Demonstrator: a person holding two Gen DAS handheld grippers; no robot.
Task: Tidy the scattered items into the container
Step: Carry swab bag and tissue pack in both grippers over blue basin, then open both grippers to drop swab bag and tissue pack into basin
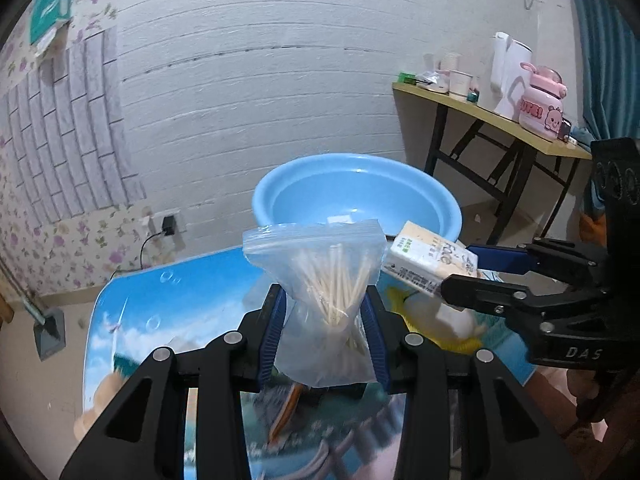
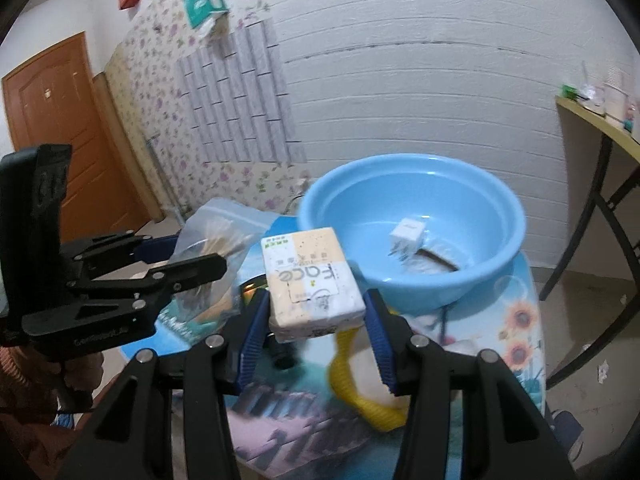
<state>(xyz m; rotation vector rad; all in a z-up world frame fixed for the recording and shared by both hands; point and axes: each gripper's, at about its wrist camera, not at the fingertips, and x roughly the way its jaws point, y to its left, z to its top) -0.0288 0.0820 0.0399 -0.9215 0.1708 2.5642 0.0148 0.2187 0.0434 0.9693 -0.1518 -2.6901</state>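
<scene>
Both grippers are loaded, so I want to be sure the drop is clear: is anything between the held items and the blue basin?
Nothing visible blocks either. The clear zip bag of wooden sticks in the left gripper and the beige tissue pack in the right gripper face the round blue plastic basin directly.

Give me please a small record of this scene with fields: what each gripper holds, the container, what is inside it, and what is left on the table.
left gripper: shut on bag of toothpicks
right gripper: shut on tissue pack
container: blue basin, on printed table
inside basin: small white cube, dark flat item beside it
left on table: yellow-and-white item, partly hidden
</scene>
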